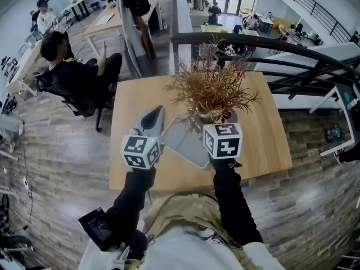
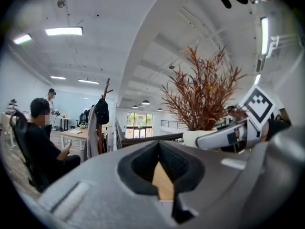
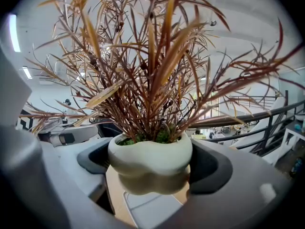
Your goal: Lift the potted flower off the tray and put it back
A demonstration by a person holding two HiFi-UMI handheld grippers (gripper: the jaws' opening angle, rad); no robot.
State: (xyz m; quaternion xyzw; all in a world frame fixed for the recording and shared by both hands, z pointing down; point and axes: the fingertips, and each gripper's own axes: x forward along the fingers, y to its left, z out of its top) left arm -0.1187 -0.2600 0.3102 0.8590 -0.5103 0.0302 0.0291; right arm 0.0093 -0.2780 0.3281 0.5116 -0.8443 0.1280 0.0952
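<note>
- Your right gripper [image 3: 148, 174] has its jaws closed on the potted flower [image 1: 212, 91], one pad on each side of the pale, lumpy pot.
- In the right gripper view the pot's underside looks clear of the grey tray [image 1: 184, 146], with tray and wood showing beneath it. So the lift looks done or nearly done.
- In the head view the plant hangs over the tray's 2 o'clock corner, not over its centre.
- Your left gripper [image 2: 163, 174] has its jaws pressed together with nothing between them; only a sliver of the wooden table [image 1: 132, 103] shows through the pads. It hovers at the tray's 9 o'clock side, apart from the pot, and takes no part in the hold.
- What is left, as I read it: bring the pot down level onto the tray, aim for the middle, then release your right jaws.
- Watch the top-heavy spray of dry reddish leaves; a tilted pot could tip on landing.
</note>
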